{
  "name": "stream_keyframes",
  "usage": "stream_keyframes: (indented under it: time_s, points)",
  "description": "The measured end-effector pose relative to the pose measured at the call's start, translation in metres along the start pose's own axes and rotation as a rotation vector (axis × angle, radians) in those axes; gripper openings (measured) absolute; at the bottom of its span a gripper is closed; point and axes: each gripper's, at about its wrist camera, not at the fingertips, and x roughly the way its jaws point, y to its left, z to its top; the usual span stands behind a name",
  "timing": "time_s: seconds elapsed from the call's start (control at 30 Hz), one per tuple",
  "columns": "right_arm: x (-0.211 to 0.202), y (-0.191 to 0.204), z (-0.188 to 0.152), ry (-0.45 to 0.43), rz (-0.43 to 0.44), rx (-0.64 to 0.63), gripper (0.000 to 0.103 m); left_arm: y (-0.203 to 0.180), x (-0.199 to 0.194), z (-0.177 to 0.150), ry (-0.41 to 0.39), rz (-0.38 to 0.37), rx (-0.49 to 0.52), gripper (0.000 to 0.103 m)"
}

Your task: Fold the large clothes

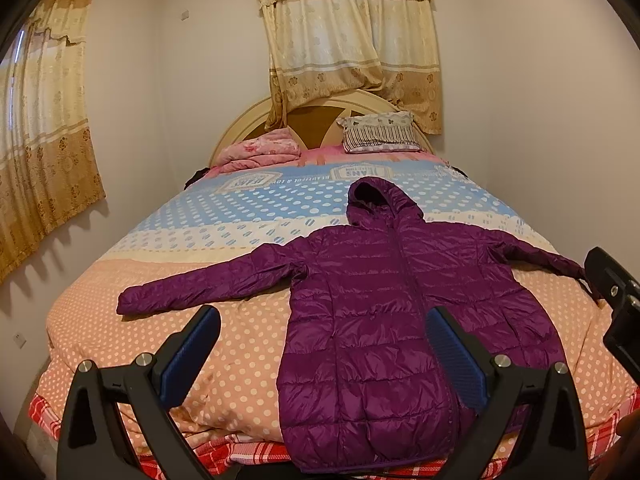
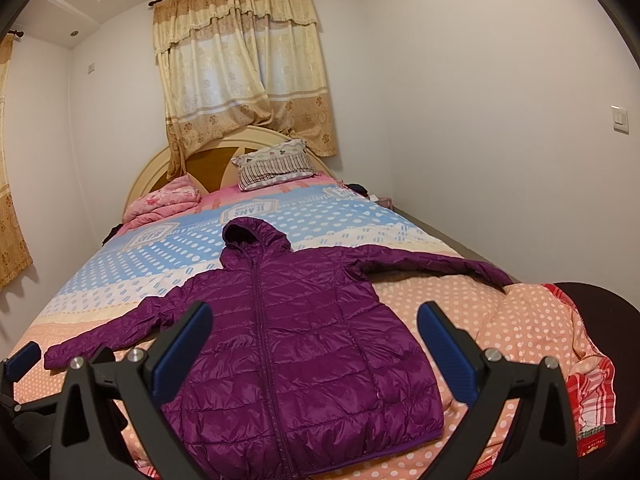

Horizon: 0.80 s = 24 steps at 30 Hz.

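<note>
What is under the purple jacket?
The purple jacket lies spread flat on the polka-dot quilt covering the bed. Whatever sits directly beneath its body is hidden.

The only legible writing is printed on the bedspread, in its blue dotted band at about 12 o'clock from the purple jacket. Two badge-shaped prints there carry the word "JEANS", upside down from the cameras. A line of small capitals runs beside the badges, seemingly starting "BEAUTIFUL & LOV…", but it is too small to read surely, as are the smaller words inside the badges.
</note>
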Motion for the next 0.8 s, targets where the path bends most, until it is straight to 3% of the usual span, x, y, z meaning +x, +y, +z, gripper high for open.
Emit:
stream_keyframes:
  time_s: [0.8]
  points:
    - [-0.0009,0.0005,0.0005,-0.005,-0.001,0.002,0.103,0.0007,-0.0055,0.0042,-0.011,0.003,-0.002,0.102]
